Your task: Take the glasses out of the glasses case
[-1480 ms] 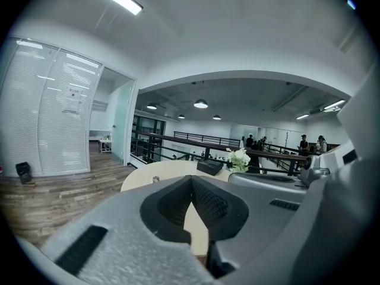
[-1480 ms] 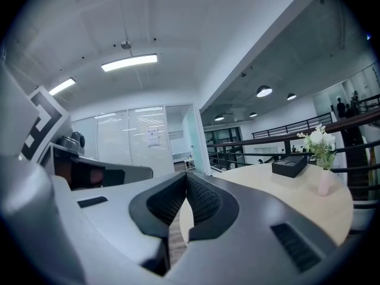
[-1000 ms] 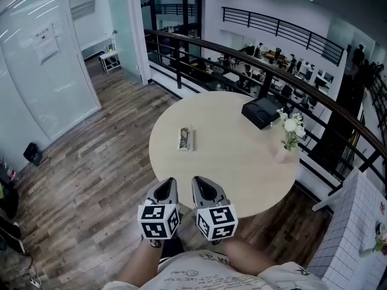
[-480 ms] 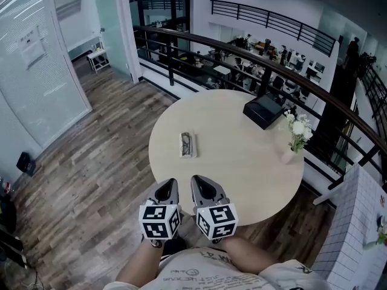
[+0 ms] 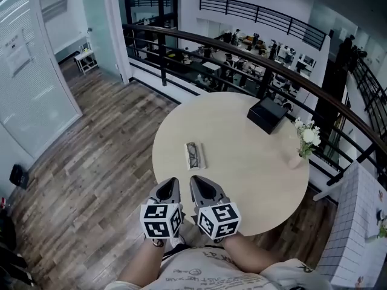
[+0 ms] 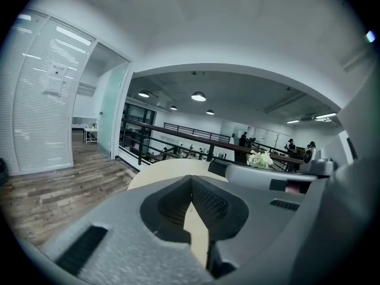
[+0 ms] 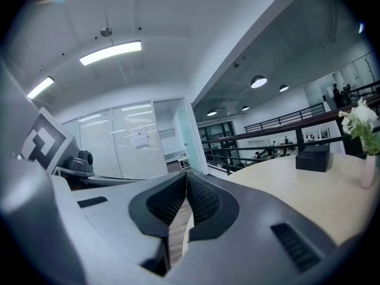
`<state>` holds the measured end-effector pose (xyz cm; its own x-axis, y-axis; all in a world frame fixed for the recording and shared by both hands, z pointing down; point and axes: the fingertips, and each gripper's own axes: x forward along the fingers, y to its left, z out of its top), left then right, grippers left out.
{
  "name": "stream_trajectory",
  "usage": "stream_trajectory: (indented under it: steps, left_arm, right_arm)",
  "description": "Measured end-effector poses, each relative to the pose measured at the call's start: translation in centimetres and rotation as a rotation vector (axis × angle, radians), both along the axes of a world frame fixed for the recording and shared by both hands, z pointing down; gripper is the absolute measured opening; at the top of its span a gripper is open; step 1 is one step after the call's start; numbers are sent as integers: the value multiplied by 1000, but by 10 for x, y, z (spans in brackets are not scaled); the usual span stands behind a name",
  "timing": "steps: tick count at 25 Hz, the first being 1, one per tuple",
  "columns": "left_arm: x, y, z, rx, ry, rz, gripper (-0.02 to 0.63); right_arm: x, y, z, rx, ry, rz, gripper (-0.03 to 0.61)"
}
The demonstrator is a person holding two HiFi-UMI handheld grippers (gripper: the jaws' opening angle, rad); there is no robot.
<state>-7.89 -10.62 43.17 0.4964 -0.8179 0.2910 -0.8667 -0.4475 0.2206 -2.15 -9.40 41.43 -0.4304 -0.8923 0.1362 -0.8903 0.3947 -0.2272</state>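
Glasses case [image 5: 195,155] sat on the round table [image 5: 254,186], well ahead of the left gripper [image 5: 169,184] and right gripper [image 5: 198,183], whose jaws were pressed together on nothing, presumably because it lay beyond reach.

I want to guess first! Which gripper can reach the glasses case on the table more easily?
Probably the right gripper: the glasses case lies almost straight ahead of it. The left gripper sits further aside.

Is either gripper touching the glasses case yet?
No, in the head view the left gripper and right gripper are both clearly apart from the glasses case, nearer the person.
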Motion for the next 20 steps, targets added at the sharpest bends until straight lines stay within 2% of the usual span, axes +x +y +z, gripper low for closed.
stream_trajectory:
  steps: [5,12,20]
  left_arm:
    - [-13,-38,5,-18,21,35,12]
    - [-20,-91,17,-37,7,103,12]
    - [11,-119,35,-92,-1,186,12]
  right_arm:
    - [-13,-38,10,-30,63,47,15]
    - [-16,-88,18,-56,89,137,15]
    - [16,-119,38,-123,100,215,15]
